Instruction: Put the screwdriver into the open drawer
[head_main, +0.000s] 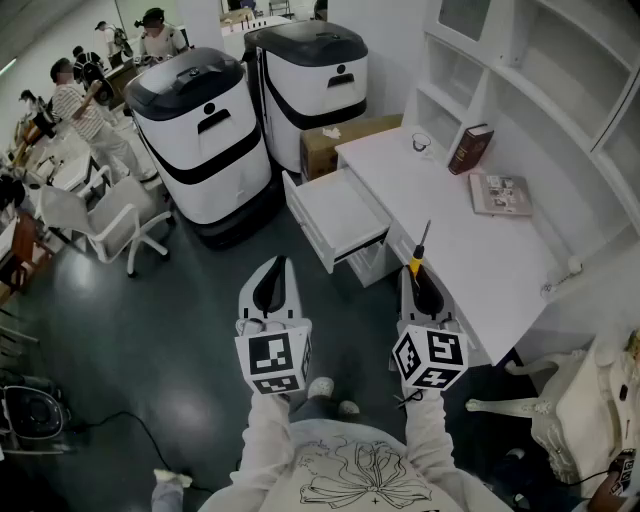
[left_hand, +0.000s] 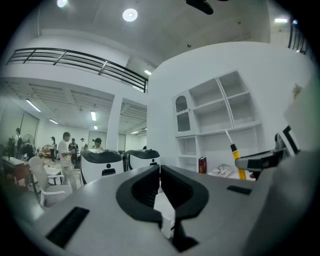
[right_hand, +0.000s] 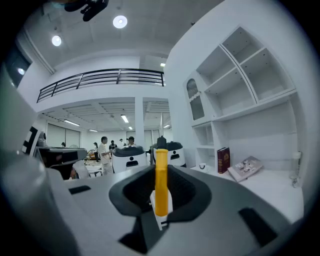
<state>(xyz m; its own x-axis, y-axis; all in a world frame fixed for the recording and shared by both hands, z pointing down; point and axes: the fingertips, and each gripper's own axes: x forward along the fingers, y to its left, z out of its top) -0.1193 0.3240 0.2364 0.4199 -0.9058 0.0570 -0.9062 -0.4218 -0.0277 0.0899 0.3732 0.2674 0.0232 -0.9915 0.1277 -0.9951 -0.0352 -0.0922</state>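
In the head view, your right tongs (head_main: 418, 278) are clamped on the screwdriver (head_main: 416, 260). Its smooth yellow handle and thin dark shaft jut out toward one o'clock and show against the near edge of the flat white table (head_main: 480, 270). The drawer (head_main: 340, 212), a shallow white rectangular tray pulled out from the table, lies at about eleven o'clock from the tool and apart from it. Your left tongs (head_main: 275, 268) sit at nine o'clock of the right ones, over the dark glossy floor (head_main: 150, 340). On the table top, a dark red book (head_main: 470, 148) stands upright at twelve o'clock, and a flat magazine (head_main: 500, 193) lies just beside it. Two rounded white machines (head_main: 200, 130) with dark lids stand at ten o'clock.

In the left gripper view, your left tongs (left_hand: 159, 172) are pressed together with nothing between the matte black pads. At three o'clock the yellow handle of the screwdriver (left_hand: 234, 152) rises at a slight tilt in front of the white shelving (left_hand: 220, 110).

In the right gripper view, the right tongs (right_hand: 160, 200) squeeze the screwdriver (right_hand: 160, 182) by its glossy yellow cylindrical handle. It stands upright at twelve o'clock, dead centre between the black pads. The red book (right_hand: 223, 160) shows at three o'clock.
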